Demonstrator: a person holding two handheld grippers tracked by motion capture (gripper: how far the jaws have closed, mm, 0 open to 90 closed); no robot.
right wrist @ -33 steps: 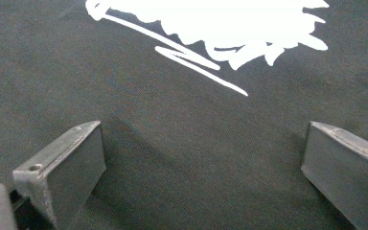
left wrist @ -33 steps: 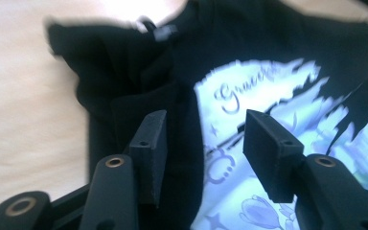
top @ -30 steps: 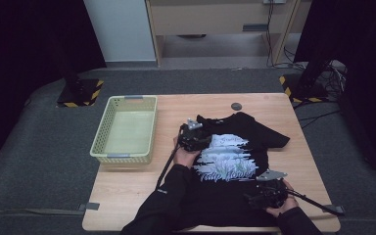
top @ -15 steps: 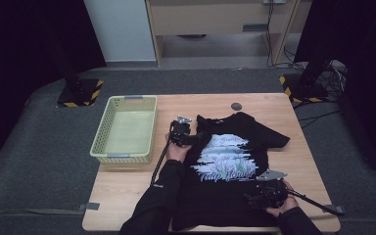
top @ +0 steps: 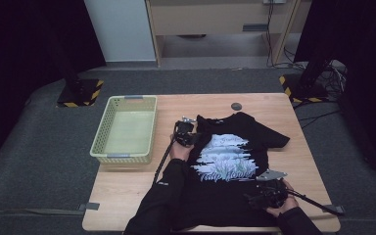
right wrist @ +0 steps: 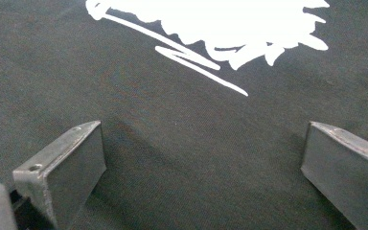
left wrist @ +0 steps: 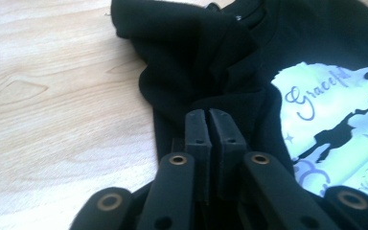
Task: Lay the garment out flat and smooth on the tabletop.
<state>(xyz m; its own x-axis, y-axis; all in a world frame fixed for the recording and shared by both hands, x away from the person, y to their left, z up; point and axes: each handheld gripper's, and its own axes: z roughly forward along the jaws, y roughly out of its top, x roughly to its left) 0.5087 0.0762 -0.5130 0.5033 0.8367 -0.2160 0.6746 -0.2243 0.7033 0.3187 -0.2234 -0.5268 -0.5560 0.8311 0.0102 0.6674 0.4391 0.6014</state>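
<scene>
Overhead, high view: a black T-shirt [top: 230, 161] with a pale print lay spread on the wooden surface [top: 127, 196], a green basket [top: 125, 128] just beside it on the left.
Left arm: a dark sleeve reached forward from the bottom edge, the hand carrying the left gripper [top: 185, 133] to the shirt's left shoulder.
Right hand: it held the right gripper [top: 267, 195] low on the shirt's lower right part, near the surface's front edge.
Left gripper view: the jaws had just been closing and stood pressed together on a fold of black cloth [left wrist: 206, 96] by the bunched sleeve near the collar.
Right gripper view: the jaws stood wide apart, resting against flat black fabric [right wrist: 196, 143] below the white print, pinching nothing.
</scene>
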